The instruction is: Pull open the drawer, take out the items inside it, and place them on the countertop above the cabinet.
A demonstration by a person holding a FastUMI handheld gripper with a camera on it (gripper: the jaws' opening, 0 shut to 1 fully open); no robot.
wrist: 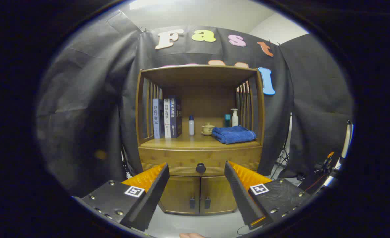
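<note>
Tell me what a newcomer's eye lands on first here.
The wooden cabinet stands straight ahead, and the dark round knob of its closed drawer sits between the fingers of the open gripper, farther back. On the countertop above, a folded blue towel lies at the right, with upright books at the left.

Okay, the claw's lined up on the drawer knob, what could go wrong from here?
The claw is open, and the small round knob sits beyond its fingers; a loose pinch could slip off. The drawer is shut, so an off-centre pull might jam it. The countertop already holds a blue towel, a teacup and books, so placing could knock them.
</note>
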